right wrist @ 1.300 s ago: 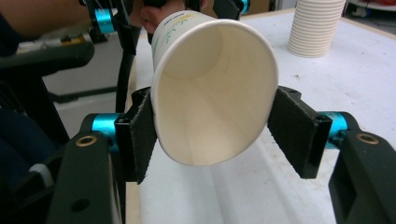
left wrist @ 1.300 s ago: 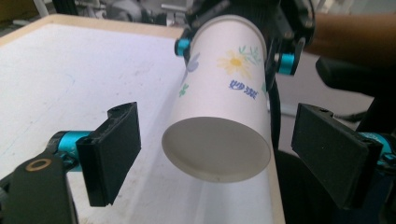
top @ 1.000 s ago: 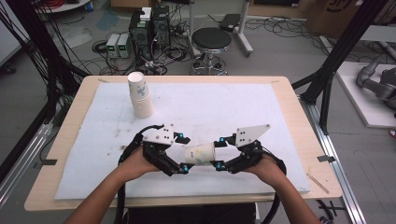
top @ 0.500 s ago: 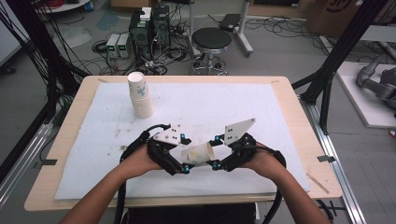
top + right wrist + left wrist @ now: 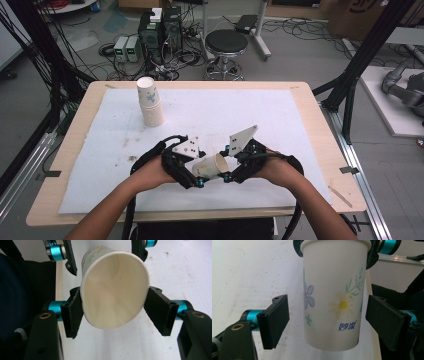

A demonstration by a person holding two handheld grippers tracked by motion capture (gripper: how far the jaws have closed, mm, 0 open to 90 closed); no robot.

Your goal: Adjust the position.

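A white paper cup (image 5: pixel 212 166) printed with flowers lies on its side, held above the white mat between both hands. My right gripper (image 5: pixel 229 171) is shut on the cup's rim (image 5: pixel 115 292), and its pads squeeze the mouth into an oval. My left gripper (image 5: pixel 197 179) is open around the cup's base. In the left gripper view the cup (image 5: pixel 333 295) hangs between my left gripper's (image 5: pixel 329 317) jaws with a gap on each side. In the right gripper view my right gripper (image 5: pixel 115 311) faces the cup's empty inside.
A stack of matching paper cups (image 5: pixel 150 102) stands upright at the mat's far left. The white mat (image 5: pixel 280 115) covers most of the wooden table (image 5: pixel 320 145). Beyond the far edge stand a stool (image 5: pixel 226 42) and electronics boxes with cables (image 5: pixel 155 30).
The two hands have drawn closer together around the cup. The right gripper has rolled, so its grey plate now tilts up. The cup has tipped with its mouth toward the right hand.
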